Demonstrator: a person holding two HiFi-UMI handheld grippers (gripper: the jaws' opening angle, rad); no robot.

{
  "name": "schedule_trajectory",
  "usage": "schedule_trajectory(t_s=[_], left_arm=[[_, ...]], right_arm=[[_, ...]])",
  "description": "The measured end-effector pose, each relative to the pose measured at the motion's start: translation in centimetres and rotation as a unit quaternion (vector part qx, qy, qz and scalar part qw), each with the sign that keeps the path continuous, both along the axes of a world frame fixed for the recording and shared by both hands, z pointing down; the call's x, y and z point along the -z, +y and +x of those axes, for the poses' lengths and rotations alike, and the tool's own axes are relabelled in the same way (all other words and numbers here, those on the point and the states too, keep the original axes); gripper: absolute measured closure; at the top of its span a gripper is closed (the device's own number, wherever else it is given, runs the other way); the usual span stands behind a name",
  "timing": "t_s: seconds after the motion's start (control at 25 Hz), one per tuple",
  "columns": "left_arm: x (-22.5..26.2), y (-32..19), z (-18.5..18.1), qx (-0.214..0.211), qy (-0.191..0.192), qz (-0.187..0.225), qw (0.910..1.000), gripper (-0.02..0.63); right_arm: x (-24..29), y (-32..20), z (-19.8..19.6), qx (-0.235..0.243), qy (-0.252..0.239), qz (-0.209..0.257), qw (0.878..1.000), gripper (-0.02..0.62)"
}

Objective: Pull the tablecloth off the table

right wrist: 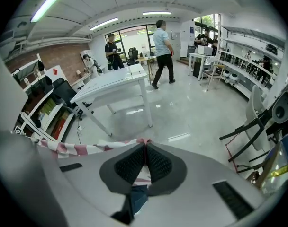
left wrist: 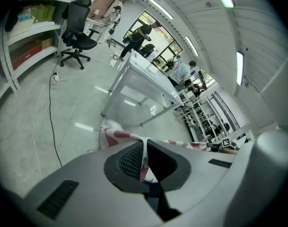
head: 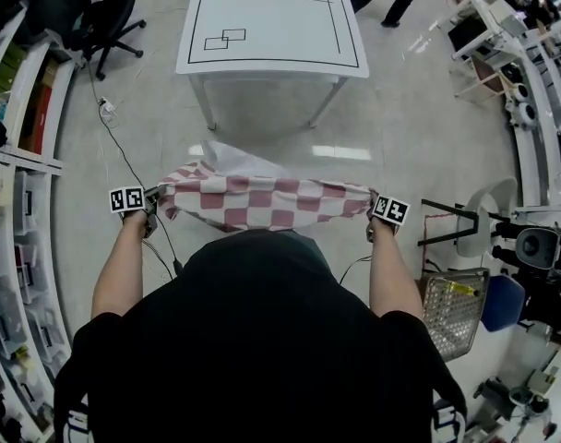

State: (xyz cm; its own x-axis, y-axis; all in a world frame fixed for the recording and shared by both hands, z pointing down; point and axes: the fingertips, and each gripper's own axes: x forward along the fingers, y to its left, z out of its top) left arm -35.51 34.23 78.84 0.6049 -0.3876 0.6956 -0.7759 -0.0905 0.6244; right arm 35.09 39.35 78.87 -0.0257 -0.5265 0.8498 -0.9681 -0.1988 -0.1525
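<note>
The red-and-white checked tablecloth (head: 262,201) hangs stretched between my two grippers in front of my body, well off the white table (head: 271,30), whose top is bare. My left gripper (head: 149,203) is shut on the cloth's left corner, and the cloth (left wrist: 116,136) runs out from between its pads (left wrist: 132,160). My right gripper (head: 373,212) is shut on the right corner; the cloth (right wrist: 68,148) trails left from its pads (right wrist: 158,163). A pale fold of the cloth (head: 230,158) sags toward the floor behind the stretched edge.
The table (right wrist: 113,84) stands ahead on a glossy floor. An office chair (head: 96,17) and shelves (head: 13,155) are at left, a cable (head: 124,155) crosses the floor, a wire basket (head: 454,312) and black stand (head: 451,220) sit at right. A person (right wrist: 162,46) walks beyond the table.
</note>
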Motion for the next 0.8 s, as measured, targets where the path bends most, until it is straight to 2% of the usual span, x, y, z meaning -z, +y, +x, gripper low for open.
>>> schedule_trajectory(t_s=[0.36,0.48,0.8], left_arm=[[3.4,1.6,6.2,0.052,0.024,0.029,0.9979,0.584],[6.0,0.9,8.4,0.083,0.044,0.058,0.9939,0.583],[14.7,-3.3,14.2,0.113,0.092,0.161,0.9762,0.583]], right_arm=[[2.2,0.5,5.9,0.015,-0.016,0.044,0.999,0.571],[4.1,-0.7,7.6,0.03,-0.025,0.073,0.997,0.571],[10.9,-4.5,11.3,0.056,-0.034,0.163,0.985,0.571]])
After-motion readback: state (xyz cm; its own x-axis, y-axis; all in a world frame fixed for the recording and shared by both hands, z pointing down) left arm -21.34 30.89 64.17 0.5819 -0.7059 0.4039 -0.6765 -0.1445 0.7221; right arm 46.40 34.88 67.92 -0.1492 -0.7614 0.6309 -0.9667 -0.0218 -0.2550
